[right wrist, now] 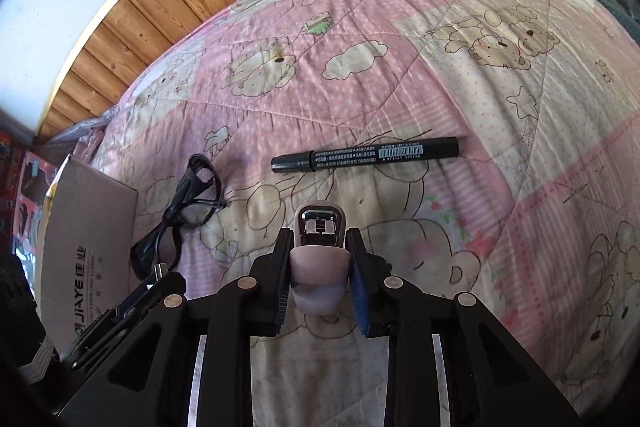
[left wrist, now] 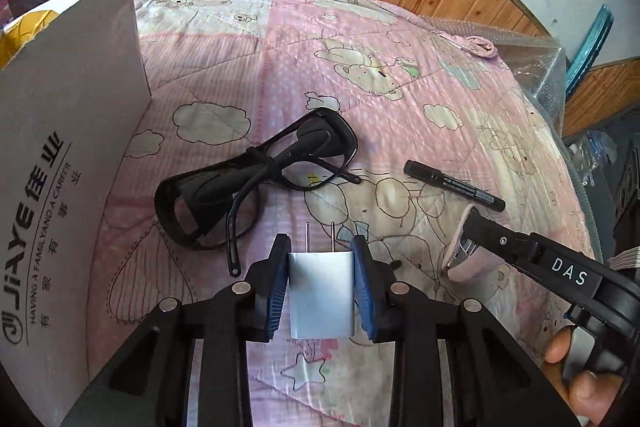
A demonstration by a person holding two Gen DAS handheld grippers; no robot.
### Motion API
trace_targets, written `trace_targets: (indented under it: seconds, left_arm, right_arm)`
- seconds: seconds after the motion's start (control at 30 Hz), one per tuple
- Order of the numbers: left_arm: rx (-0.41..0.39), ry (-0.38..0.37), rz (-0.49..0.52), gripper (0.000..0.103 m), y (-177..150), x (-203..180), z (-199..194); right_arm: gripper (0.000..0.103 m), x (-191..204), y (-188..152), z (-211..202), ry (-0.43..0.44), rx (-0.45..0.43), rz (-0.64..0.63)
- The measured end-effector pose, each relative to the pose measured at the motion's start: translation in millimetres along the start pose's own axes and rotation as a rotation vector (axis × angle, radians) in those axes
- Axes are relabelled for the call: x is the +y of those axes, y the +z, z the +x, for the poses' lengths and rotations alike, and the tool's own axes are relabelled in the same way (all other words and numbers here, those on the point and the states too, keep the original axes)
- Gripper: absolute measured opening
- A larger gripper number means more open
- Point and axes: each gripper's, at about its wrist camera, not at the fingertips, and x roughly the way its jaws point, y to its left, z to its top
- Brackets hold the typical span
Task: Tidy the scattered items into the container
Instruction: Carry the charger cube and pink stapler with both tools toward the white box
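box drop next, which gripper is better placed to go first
Left. The left gripper, shut on the white charger, sits right beside the cardboard box. The right gripper, holding the pink stapler, is farther from the box.

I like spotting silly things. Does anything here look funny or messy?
Nothing is broken or spilled. The glasses lie on the quilt with one arm folded across the lenses and the other sticking out. The marker lies loose, not yet in the box.
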Motion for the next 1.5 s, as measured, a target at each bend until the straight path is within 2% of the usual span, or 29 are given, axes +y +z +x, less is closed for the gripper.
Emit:
trace_targets:
  seconds: [0.27, 0.57, 1.0, 1.5]
  left_arm:
    - [0.009, 0.016, 0.011, 0.032, -27.9, -2.4, -32.9]
    - [0.043, 0.025, 0.039, 0.032, -55.6, -13.7, -51.7]
    - [0.007, 0.000, 0.054, 0.032, -70.2, -20.5, -90.1]
    - [-0.030, -0.016, 0.041, 0.032, -83.3, -15.2, -120.4]
  right_arm:
    - [0.027, 3.4, -30.0, -22.6, 0.032, 0.017, -0.018]
    - [0.027, 0.0, -59.7, -39.1, 0.040, 0.042, -0.024]
    - [0.027, 5.4, -92.2, -73.5, 0.069, 0.026, -0.061]
    - [0.027, 14.0, -112.5, -103.8, 0.104, 0.007, -0.086]
